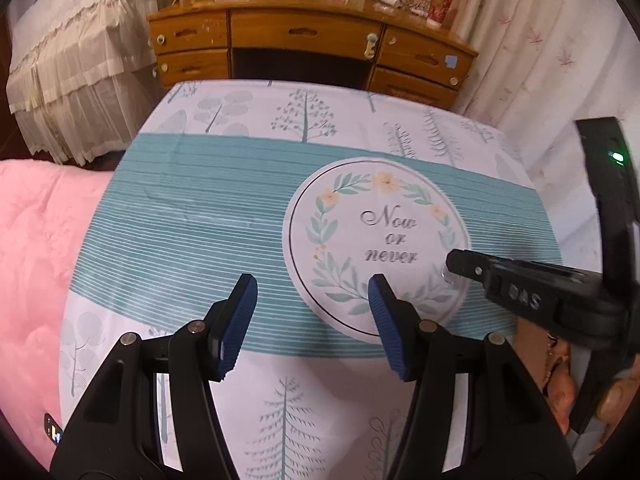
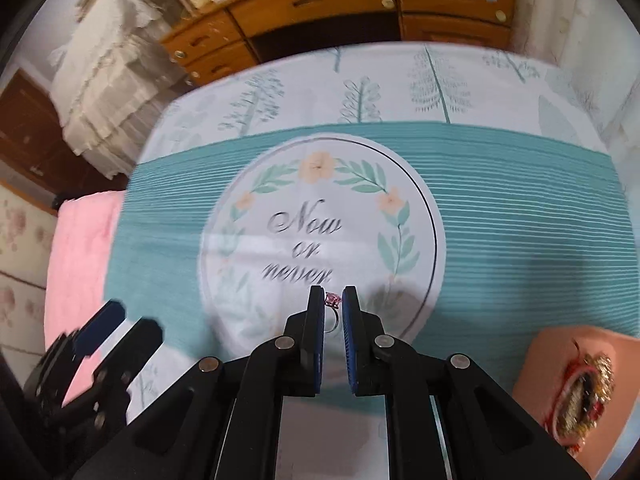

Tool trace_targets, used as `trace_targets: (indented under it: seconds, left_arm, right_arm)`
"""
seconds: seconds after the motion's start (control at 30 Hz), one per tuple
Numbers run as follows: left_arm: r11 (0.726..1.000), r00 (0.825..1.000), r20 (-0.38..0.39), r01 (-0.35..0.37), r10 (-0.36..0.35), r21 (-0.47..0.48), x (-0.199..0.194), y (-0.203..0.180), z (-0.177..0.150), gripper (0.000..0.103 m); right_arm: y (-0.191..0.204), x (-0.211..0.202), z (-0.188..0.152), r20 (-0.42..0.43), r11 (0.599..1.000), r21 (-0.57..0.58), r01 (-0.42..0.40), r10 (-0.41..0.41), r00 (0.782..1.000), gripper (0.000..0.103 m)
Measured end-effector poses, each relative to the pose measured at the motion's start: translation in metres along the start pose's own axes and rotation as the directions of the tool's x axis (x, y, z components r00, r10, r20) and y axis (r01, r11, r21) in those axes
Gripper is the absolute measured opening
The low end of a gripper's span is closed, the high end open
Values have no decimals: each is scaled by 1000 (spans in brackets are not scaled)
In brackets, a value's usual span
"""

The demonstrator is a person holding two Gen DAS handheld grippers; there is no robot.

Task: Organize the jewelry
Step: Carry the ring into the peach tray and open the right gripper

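A small silver ring (image 2: 333, 307) with a pink stone sits pinched between the blue pads of my right gripper (image 2: 333, 295), which is shut on it just above the tablecloth. In the left wrist view the right gripper (image 1: 454, 265) comes in from the right, side-on, with the ring (image 1: 448, 278) a small pale glint under its tip. My left gripper (image 1: 312, 286) stands open over the cloth with nothing between its fingers. It also shows blurred at the lower left of the right wrist view as the left gripper (image 2: 128, 320).
The tablecloth (image 1: 180, 216) is white with printed trees, a teal striped band and a round "Now or never" print (image 2: 320, 236). A peach item with a red and gold beaded ornament (image 2: 580, 396) lies at the lower right. A pink quilt (image 1: 36, 264) is left, a wooden desk (image 1: 304, 36) behind.
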State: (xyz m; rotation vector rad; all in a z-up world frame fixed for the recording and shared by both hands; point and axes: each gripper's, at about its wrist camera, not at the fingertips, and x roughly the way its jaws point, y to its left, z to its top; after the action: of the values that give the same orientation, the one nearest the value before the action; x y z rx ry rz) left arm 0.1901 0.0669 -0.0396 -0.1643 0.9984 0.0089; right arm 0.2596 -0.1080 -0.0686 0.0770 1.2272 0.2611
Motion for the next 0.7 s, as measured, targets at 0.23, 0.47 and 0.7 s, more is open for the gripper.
trace_targets:
  seconds: [0.23,0.47,0.7]
  left_arm:
    - [999,997,80,9,-12,41,-51,-26,-16,55]
    - [995,989,121,81,-88,64,-88,-73,-38,56]
    - [985,981,132,124,-139,118,-102,-139,-67,69]
  right_arm:
    - [7,-84,-47,152,996,-84,0,12,988,9]
    - [-5,-169,-108,330,982,-155,112,-55,942,9]
    - [-53,-222,-174,405,978,-112,176,-117,907,9]
